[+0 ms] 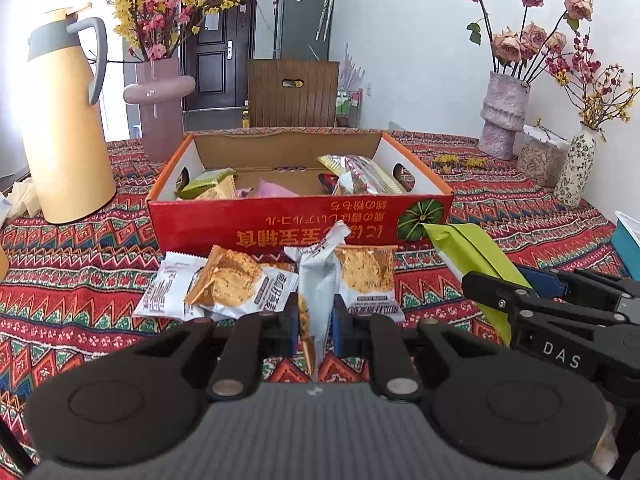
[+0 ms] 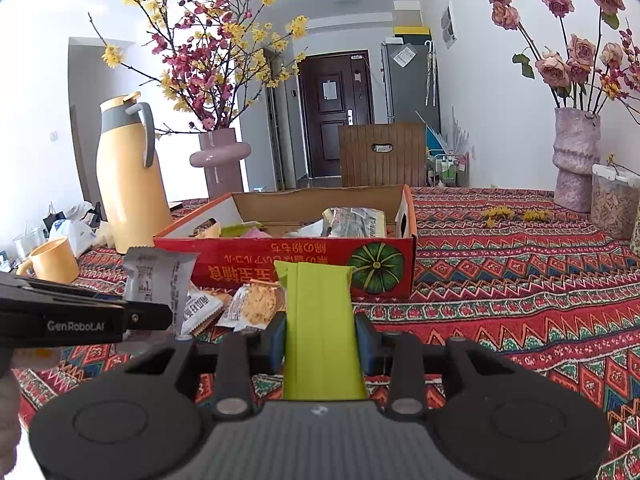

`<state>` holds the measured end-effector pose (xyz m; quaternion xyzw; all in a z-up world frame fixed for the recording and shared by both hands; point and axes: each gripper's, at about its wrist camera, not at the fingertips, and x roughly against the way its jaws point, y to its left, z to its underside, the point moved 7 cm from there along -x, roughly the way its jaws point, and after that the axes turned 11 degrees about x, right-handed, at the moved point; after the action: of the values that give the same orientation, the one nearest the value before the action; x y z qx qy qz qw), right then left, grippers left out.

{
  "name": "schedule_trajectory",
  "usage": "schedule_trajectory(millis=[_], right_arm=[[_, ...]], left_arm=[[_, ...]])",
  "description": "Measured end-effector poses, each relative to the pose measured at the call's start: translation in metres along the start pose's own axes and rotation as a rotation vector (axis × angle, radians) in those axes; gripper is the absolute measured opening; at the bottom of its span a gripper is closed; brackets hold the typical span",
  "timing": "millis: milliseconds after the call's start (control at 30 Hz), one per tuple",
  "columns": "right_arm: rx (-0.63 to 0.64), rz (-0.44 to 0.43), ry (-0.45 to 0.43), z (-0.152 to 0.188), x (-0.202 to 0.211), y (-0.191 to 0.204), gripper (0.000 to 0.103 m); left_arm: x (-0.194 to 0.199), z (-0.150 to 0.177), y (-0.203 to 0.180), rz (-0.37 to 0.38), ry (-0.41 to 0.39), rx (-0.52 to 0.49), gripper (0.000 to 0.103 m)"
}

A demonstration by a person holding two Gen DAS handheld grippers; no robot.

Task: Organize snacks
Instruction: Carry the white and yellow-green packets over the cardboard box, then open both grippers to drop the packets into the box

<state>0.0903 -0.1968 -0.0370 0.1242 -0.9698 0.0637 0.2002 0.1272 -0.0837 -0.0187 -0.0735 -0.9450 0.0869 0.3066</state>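
A: What's in the left gripper (image 1: 316, 326)?

B: Its fingers (image 1: 290, 322) are clenched on a silver packet (image 1: 320, 280), held upright at lower centre, above the desk (image 1: 72, 292).

A: And the right gripper (image 2: 320, 338)?

B: Clamped on a flat lime-green packet (image 2: 320, 320), smooth and matte, at frame centre.

A: Any writing?

B: "DAS" on the right gripper's black arm, "GenRobot.AI" on the left's. The box (image 1: 300, 216) carries upside-down characters and a green pumpkin picture.

A: Where are the other snacks?

B: Crinkly foil packets (image 1: 224, 284) lie on the zigzag-patterned cloth just in front of the red cardboard box; more sit inside it, mid-frame.
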Motion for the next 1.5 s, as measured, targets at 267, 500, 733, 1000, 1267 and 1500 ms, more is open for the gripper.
schedule_trajectory(millis=[267,500,733,1000,1267,1500], right_arm=[[0.019,0.009,-0.039,-0.031,-0.018,-0.002,0.034],[0.034,0.032,-0.074,-0.065,-0.045,-0.008,0.034],[0.050,0.061,-0.099,-0.100,-0.078,-0.016,0.034],[0.044,0.093,-0.097,-0.128,-0.122,-0.029,0.034],[0.001,0.160,-0.059,-0.119,-0.165,-0.051,0.034],[-0.017,0.154,-0.002,-0.100,-0.185,-0.057,0.034]], left_arm=[[0.000,-0.035,0.000,0.006,-0.069,-0.002,0.016],[-0.005,-0.066,-0.002,0.003,-0.130,-0.018,0.016],[-0.021,-0.098,0.002,-0.015,-0.176,-0.025,0.016],[-0.051,-0.132,0.016,-0.039,-0.198,0.006,0.015],[-0.096,-0.145,0.044,-0.074,-0.195,0.085,0.016],[-0.132,-0.131,0.061,-0.131,-0.151,0.084,0.016]])
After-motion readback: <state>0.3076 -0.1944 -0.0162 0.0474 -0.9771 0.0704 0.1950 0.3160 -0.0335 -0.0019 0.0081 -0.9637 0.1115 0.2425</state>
